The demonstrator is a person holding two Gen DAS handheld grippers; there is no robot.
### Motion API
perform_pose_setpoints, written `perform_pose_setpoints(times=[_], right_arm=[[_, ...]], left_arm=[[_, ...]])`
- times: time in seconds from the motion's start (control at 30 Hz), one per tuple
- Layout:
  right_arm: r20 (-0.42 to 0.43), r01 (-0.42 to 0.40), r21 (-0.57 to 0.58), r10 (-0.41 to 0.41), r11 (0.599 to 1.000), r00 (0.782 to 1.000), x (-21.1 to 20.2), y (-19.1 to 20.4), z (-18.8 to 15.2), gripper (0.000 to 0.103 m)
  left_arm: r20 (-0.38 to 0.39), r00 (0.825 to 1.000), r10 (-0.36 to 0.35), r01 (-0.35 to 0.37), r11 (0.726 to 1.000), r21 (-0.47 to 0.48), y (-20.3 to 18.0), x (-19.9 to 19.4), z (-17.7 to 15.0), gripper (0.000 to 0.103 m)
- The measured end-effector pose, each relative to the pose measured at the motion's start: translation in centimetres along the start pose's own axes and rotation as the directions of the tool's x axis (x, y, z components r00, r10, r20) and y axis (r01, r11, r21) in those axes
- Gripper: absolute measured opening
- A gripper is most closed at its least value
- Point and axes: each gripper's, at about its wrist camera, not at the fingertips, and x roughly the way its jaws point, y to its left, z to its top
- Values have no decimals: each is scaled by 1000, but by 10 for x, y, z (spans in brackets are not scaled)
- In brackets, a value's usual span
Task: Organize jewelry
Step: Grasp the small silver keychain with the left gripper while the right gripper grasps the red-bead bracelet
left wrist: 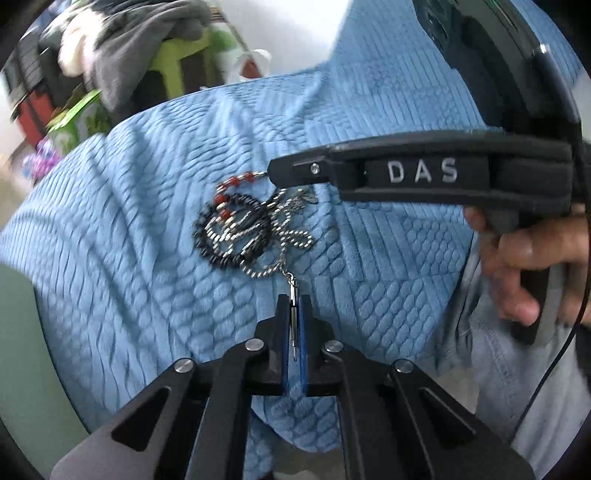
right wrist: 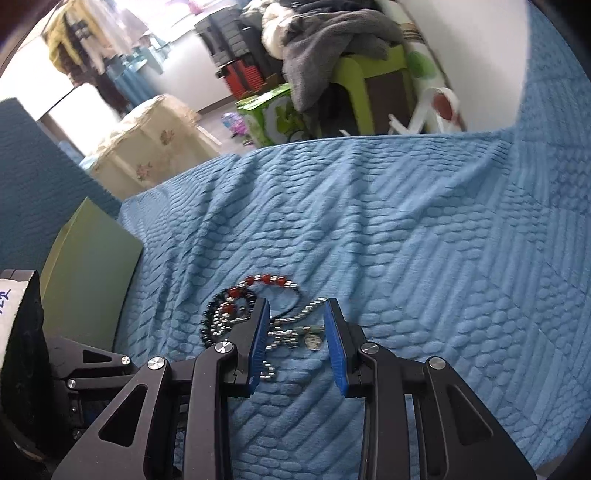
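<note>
A tangle of jewelry (left wrist: 240,225) lies on the blue quilted blanket (left wrist: 388,258): a black bead strand, a strand with red beads (left wrist: 236,182) and a silver ball chain (left wrist: 295,236). My left gripper (left wrist: 294,310) is shut on the silver chain's metal clasp, which runs up between the blue pads. My right gripper (left wrist: 271,172) comes in from the right, with its tip by the red beads. In the right wrist view the right gripper (right wrist: 296,303) stands open over the tangle (right wrist: 236,310). The silver chain and a small pendant (right wrist: 313,339) lie between its pads without touching them.
A hand (left wrist: 524,266) holds the right gripper's handle above a denim-clad leg (left wrist: 517,369). A pale green flat box (right wrist: 92,258) lies at the blanket's left edge. Beyond the bed stand a green stool with grey clothes (right wrist: 332,33) and a green carton (right wrist: 273,114).
</note>
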Motion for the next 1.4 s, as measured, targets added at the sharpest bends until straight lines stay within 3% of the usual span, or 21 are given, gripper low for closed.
perform_pose_setpoints(times=[0.2,0.4,0.5,0.77,0.87,1.13,1.4], right_arm=[[12,-50,-120,52,992,999,7,28,2,19],[-15,-72,-159,71,985,997,23,39,2,16],[-17,-42,-182,39,982,999,29,43,1,16],[5,63,-278,-64,959,998,36,56,-6,16],[10,81,-257,-81,963,997,35,53,-6,8],[60,68,-245,-55,967,997,7,61,-2,6],[57,63,-193,-53,979,997,-22,68,-14,6]], left_arm=[[54,998,17,-8,987,-161,20,-18,-18,3],[100,994,48,-17,958,-285,39,-31,-32,3],[116,992,58,-18,946,-325,48,-35,-34,3],[140,987,73,-16,927,-374,54,-41,-40,3],[145,987,72,-10,922,-388,55,-43,-39,3],[168,983,70,13,896,-445,62,-64,-39,3],[185,978,98,-4,892,-453,58,-85,-43,3]])
